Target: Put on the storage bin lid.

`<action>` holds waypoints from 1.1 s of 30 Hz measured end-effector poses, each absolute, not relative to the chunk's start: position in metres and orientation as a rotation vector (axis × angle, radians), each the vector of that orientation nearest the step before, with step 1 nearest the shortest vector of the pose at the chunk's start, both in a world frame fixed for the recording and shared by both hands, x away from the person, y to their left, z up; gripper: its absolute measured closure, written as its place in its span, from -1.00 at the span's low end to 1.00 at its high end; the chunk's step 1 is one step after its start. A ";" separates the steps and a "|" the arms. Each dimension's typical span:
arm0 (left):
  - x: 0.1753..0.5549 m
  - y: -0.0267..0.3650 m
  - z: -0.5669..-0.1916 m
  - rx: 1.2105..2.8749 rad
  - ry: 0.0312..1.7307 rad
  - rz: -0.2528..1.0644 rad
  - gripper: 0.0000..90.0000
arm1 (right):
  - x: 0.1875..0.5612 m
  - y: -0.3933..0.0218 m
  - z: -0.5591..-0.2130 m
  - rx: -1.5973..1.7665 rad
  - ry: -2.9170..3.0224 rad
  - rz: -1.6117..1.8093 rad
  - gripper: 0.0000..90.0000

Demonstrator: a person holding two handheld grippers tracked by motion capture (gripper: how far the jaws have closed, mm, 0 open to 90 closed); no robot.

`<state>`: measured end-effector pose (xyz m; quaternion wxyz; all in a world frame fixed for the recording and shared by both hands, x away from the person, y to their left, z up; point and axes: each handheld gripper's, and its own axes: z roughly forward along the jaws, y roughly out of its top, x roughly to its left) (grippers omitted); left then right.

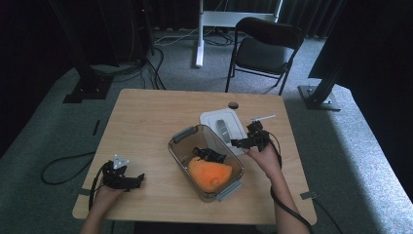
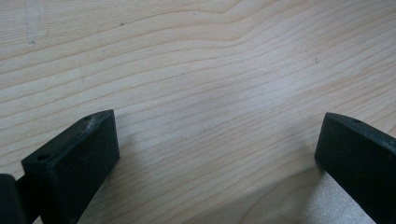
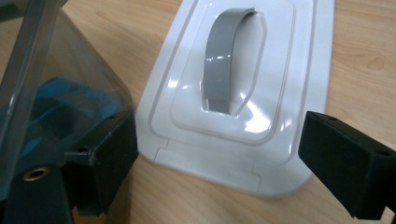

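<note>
Reaching for the lid [image 3: 243, 93], keep your right gripper [image 3: 219, 154] spread wide and centre on its grey handle [image 3: 224, 60]; left gripper [image 2: 217, 154] rests open.

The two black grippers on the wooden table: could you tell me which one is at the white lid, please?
The right gripper, open beside the clear plastic container, its jaws toward the white plastic lid with the grey handle. The left gripper is over bare wooden table, also open.

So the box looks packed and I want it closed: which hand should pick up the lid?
The right. Its tool is open and points at the white lid beside the clear box. The left tool sits over bare table, well away.
</note>
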<state>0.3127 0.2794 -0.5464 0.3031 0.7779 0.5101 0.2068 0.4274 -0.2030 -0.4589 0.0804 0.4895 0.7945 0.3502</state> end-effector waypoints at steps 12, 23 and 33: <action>0.313 0.279 -0.546 2.062 1.352 0.548 -1.00 | 0.445 -0.188 -0.471 1.461 2.391 1.001 -0.74; 0.313 0.280 -0.546 2.064 1.350 0.547 -1.00 | 0.464 -0.172 -0.481 1.490 2.397 0.960 -0.74; 0.313 0.280 -0.546 2.065 1.349 0.547 -1.00 | 0.483 -0.158 -0.494 1.490 2.402 0.900 -0.68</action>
